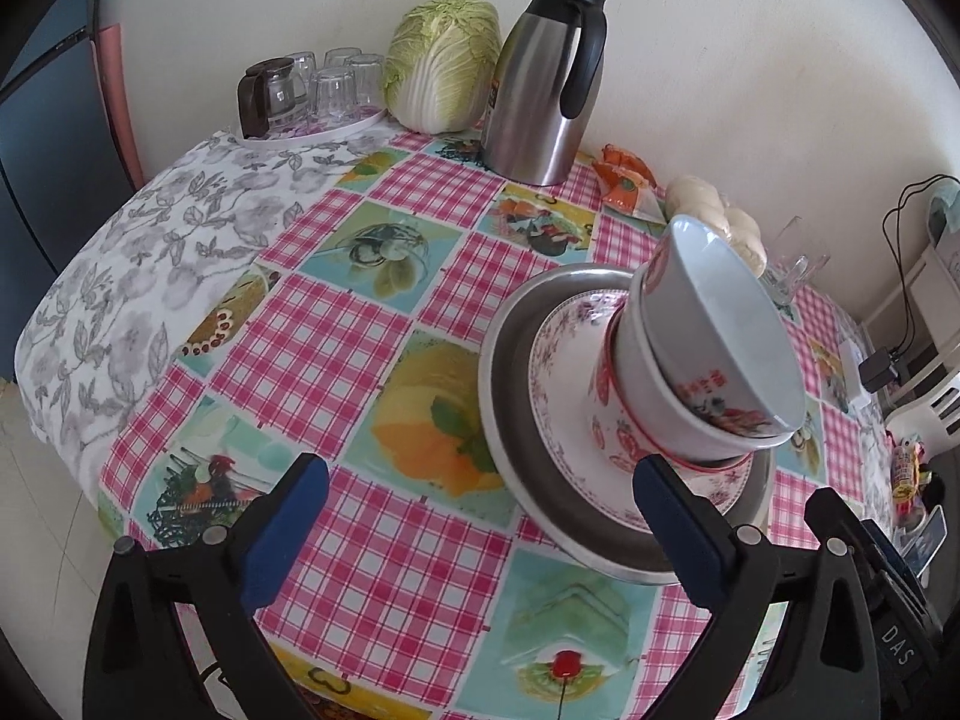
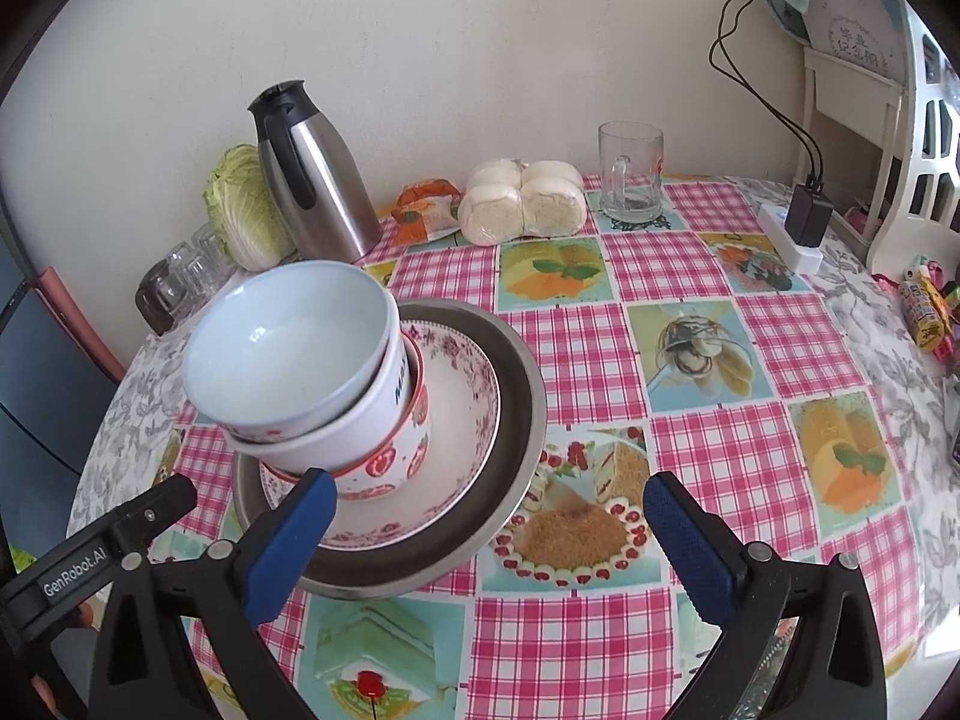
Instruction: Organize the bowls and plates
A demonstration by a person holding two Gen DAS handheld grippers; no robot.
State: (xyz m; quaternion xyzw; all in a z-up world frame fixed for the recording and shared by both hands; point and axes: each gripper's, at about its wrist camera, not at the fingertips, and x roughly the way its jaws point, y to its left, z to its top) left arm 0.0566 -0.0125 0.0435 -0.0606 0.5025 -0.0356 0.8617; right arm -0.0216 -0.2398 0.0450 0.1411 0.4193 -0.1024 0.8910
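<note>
A round table (image 2: pixel 690 360) carries a glossy oilcloth of pink gingham squares alternating with printed food pictures, laid over a grey-and-white leaf-patterned cloth that shows at the edges. On it sits the task's stack: one wide, shallow metal basin (image 2: pixel 516 372) with a dull brushed rim, inside it one glazed plate (image 2: pixel 462 420) with a purple floral border, and on the plate three nested bowls (image 2: pixel 300 372) — the lowest ceramic with red fruit prints, the two above smooth and pale, the top one tilted and leaning toward one side. Behind the stack by the wall stand one tall brushed-steel jug (image 2: pixel 318 180) with a black handle and lid, one ribbed, leafy napa cabbage (image 1: pixel 444 60), and one bag holding four soft white buns (image 2: pixel 522 204). One clear glass mug (image 2: pixel 630 180) with a handle stands just beside the buns. A white tray (image 1: pixel 312 132) holds four upturned clear tumblers and one small glass pot with a brown handle. The left gripper (image 1: pixel 480 534) and the right gripper (image 2: pixel 489 546) both hang above the cloth with their blue ribbed pads spread wide — nothing is between either pair; each has one pad in front of the basin's near rim.
</note>
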